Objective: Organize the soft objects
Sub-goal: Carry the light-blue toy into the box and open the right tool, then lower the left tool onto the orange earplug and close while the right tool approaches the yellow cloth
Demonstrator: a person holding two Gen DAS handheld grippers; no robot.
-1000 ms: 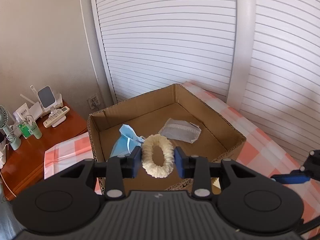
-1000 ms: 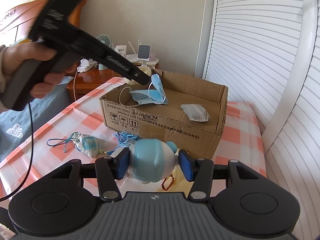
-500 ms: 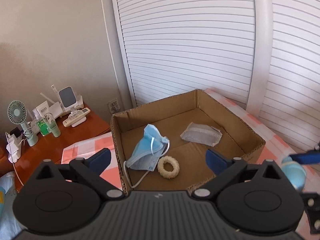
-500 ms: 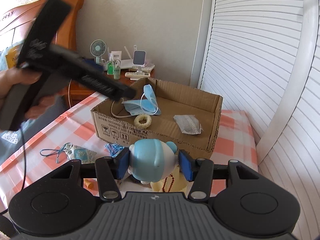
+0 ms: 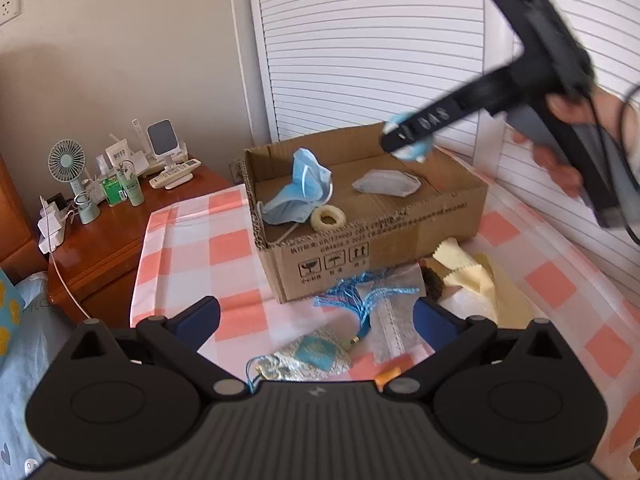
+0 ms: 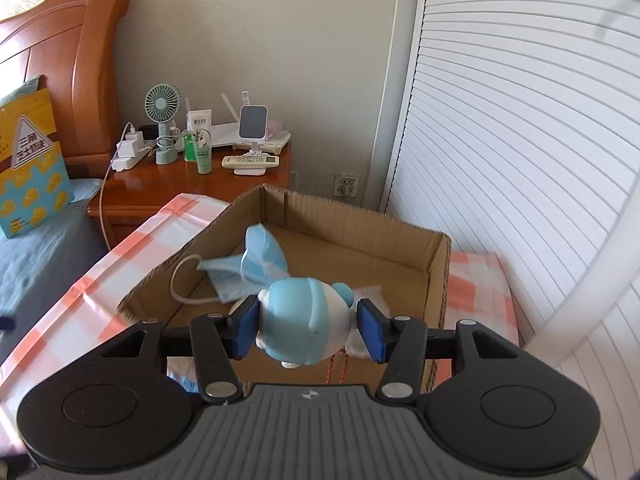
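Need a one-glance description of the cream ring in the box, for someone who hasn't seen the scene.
Find the open cardboard box on the pink checked cloth. Inside, by its near wall, a blue face mask lies crumpled; the ring sits just right of it. It is the only round, cream, fuzzy thing with a hole; the grey mask further back is flat.

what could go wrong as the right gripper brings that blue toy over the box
1. The toy is round and smooth, pinched only at its sides by the right gripper; it could slip out before it is well over the box.
2. A red string dangles below the toy and could catch on the box's near wall.
3. Dropped here, the toy would likely land on the blue mask or the gray mask and bury them.
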